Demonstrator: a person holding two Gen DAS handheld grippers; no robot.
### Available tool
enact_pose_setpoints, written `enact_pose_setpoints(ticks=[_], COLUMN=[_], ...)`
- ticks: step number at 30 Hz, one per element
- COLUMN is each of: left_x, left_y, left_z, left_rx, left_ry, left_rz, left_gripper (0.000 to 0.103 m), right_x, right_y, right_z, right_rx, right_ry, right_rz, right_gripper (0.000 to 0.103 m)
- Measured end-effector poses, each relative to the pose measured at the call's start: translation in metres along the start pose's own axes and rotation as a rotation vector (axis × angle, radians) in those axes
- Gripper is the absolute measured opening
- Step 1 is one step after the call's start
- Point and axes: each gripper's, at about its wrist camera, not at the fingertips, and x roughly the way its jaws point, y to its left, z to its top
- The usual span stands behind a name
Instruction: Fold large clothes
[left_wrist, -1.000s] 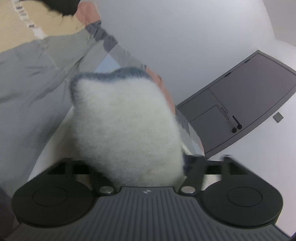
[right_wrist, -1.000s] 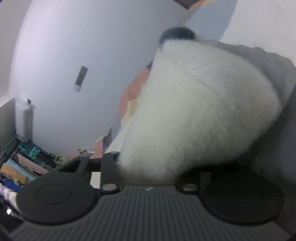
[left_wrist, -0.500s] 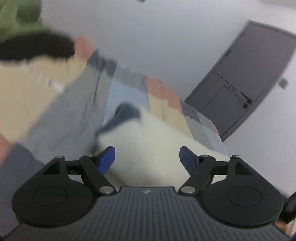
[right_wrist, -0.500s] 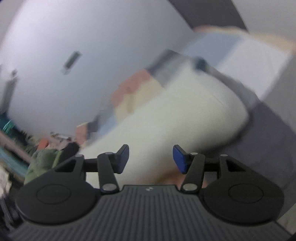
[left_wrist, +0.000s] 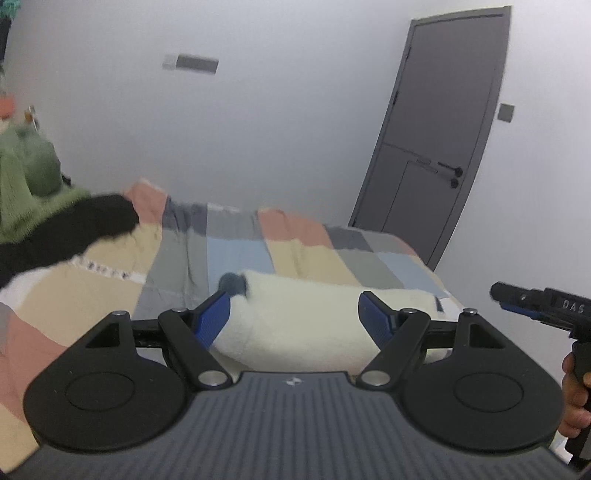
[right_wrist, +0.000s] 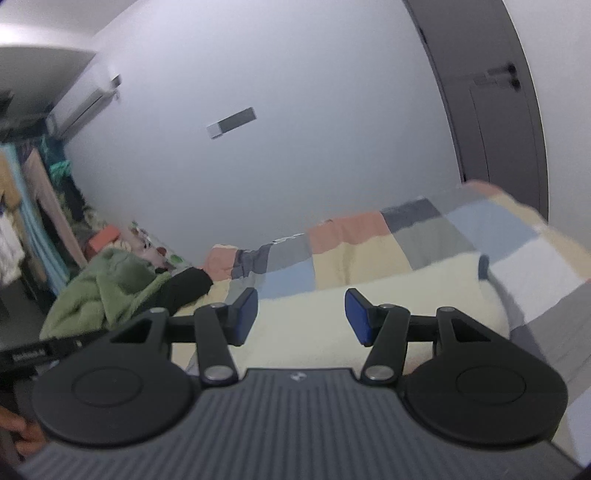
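A cream fleece garment (left_wrist: 303, 325) with a dark blue-grey trim lies bundled on the patchwork bed cover (left_wrist: 236, 254). My left gripper (left_wrist: 295, 314) hovers above and in front of it, open, with nothing between its blue pads (left_wrist: 212, 317). In the right wrist view the same fleece (right_wrist: 369, 295) lies on the cover (right_wrist: 347, 229) beyond my right gripper (right_wrist: 301, 317), which is also open and holds nothing. The right gripper (left_wrist: 535, 306) and the hand holding it show at the left view's right edge. The left gripper (right_wrist: 29, 356) shows at the right view's left edge.
A heap of other clothes lies at the bed's left: green fleece (right_wrist: 99, 280), a black garment (left_wrist: 85, 225), a beige one (left_wrist: 74, 280). A grey door (left_wrist: 443, 129) stands past the bed's far right corner. Hanging clothes (right_wrist: 29, 221) fill the far left.
Both grippers were shut on the fleece a second ago. They have let go, risen, drawn back and rolled level. The fleece now lies on the bed.
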Motion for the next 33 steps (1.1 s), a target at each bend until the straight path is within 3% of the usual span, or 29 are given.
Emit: enact_pose_setpoints(ticks=[4, 10, 19, 33], left_x=[-0.034, -0.056, -0.063, -0.05], left_y=[-0.02, -0.036, -0.028, -0.018], left_z=[-0.012, -0.057, -0.101, -0.118], left_rx=[0.066, 0.156, 0.138, 0.1], left_ry=[-0.021, -0.036, -0.009, 0.019], left_rz=[0.001, 0.021, 0.003, 0.016], left_gripper=[0.08, 0.08, 0.08, 0.08], right_x=[-0.029, -0.054, -0.07, -0.059], right_y=[0.024, 0.036, 0.05, 0.049], right_z=[-0.013, -0.052, -0.103, -0.127], right_rx=[-0.059, -0.069, -0.171, -0.214], right_ry=[0.002, -0.006, -0.022, -0.008], right_rz=[-0.01, -0.018, -0.072, -0.116], right_gripper=[0.056, 0.056, 0.056, 0.056])
